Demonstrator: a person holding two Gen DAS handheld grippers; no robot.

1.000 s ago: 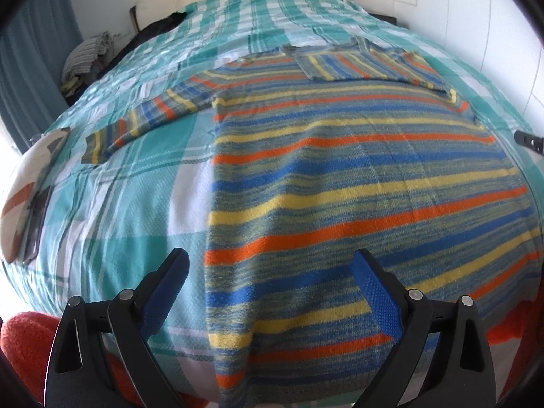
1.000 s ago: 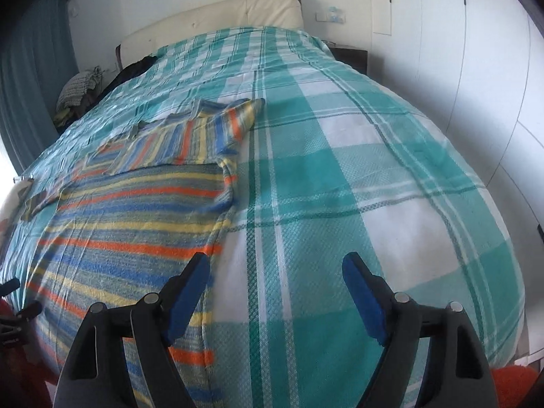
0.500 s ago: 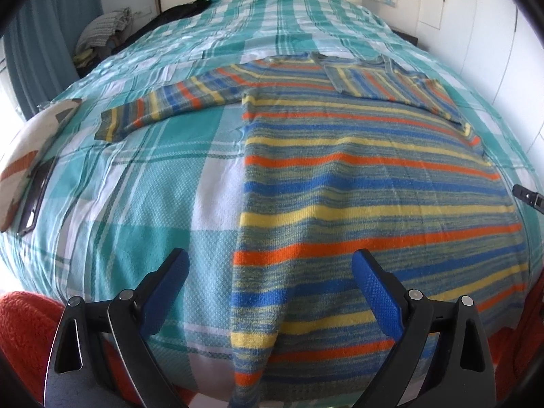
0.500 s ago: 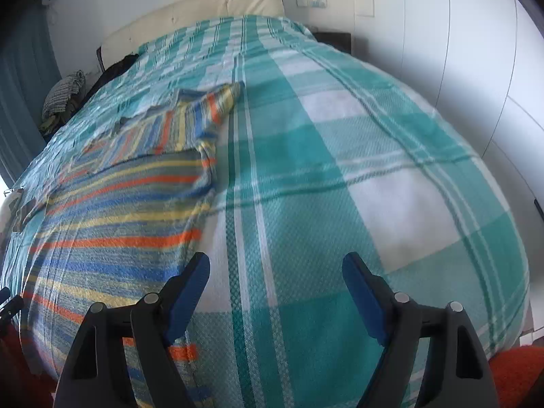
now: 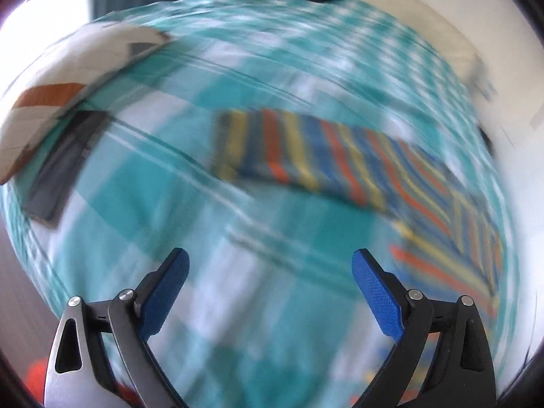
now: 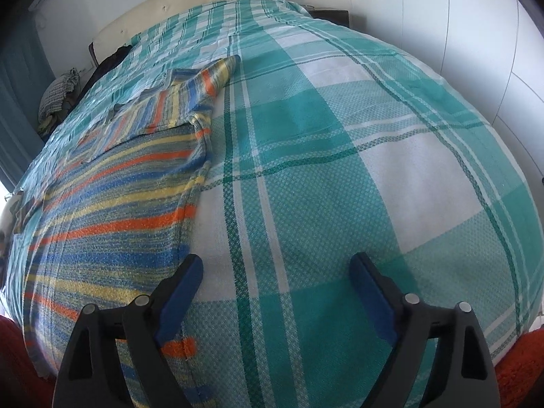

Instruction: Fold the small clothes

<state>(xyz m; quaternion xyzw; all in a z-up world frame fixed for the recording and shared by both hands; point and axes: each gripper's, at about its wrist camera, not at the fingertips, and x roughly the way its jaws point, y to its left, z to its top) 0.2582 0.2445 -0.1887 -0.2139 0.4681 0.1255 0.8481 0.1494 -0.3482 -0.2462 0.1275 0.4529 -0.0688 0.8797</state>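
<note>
On bed: left view sweater sleeve (image 5: 306,159); right view sweater body (image 6: 112,204).

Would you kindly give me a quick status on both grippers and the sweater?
Left gripper open, empty. Right gripper open, empty, over bedspread. Striped sweater flat, one sleeve outstretched. Dark flat object beyond the cuff.

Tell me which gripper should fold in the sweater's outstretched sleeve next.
Left, probably. The left gripper is open and faces the outstretched sleeve of the striped sweater. The right gripper, also open, hovers over the bedspread beside the sweater's other edge.
</note>
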